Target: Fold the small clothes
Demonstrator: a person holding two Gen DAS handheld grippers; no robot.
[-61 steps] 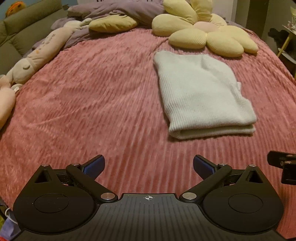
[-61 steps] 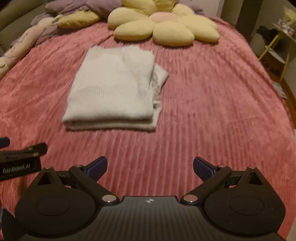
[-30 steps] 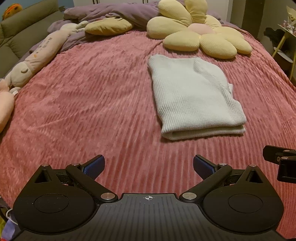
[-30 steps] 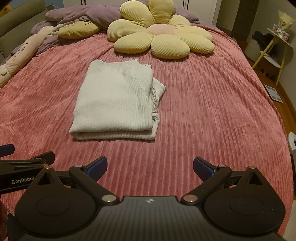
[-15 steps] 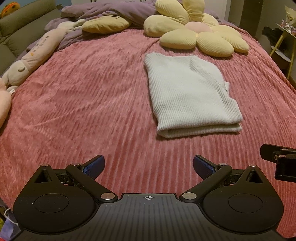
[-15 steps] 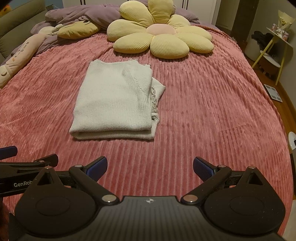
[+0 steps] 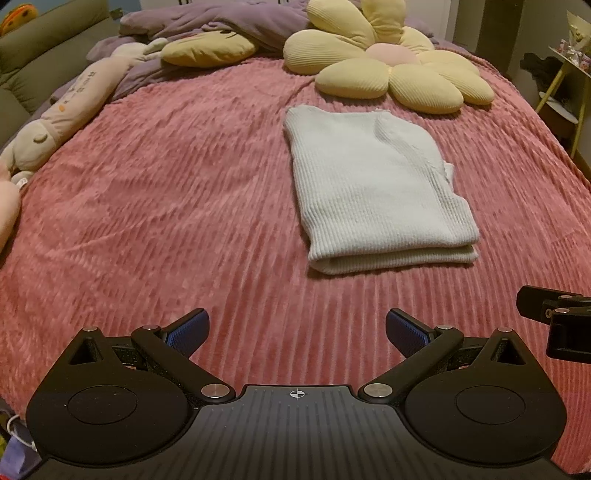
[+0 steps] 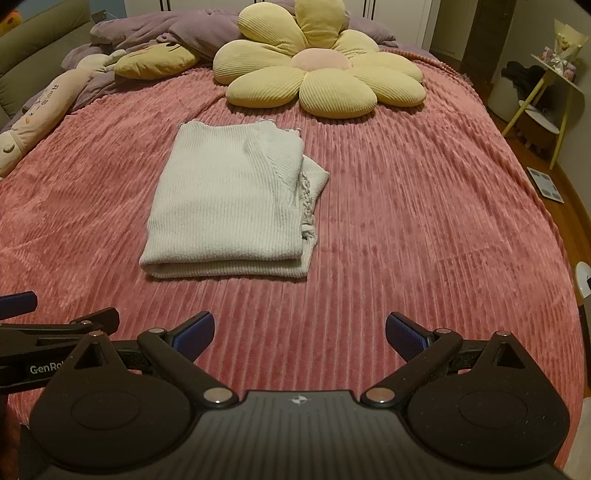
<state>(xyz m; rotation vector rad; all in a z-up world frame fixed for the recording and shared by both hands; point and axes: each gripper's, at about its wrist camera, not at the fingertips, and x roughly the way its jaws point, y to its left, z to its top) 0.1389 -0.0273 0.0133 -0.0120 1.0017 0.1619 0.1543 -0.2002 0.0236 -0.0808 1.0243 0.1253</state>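
A white ribbed knit garment [image 7: 373, 188] lies folded into a neat rectangle on the pink bedspread [image 7: 166, 206], its thick folded edge toward me; it also shows in the right wrist view [image 8: 232, 203]. My left gripper [image 7: 295, 330] is open and empty, held above the bedspread short of the garment and to its left. My right gripper [image 8: 300, 332] is open and empty, short of the garment and to its right. Each gripper's edge shows in the other's view.
A yellow flower cushion [image 8: 317, 74] lies just beyond the garment. A yellow pillow [image 7: 207, 50], purple bedding [image 7: 229, 26] and a long plush toy [image 7: 62, 110] line the far and left sides. A side table [image 8: 546, 96] stands right of the bed.
Both grippers have drawn back and risen a little, so the garment appears farther off. The garment has not moved. Both stay open.
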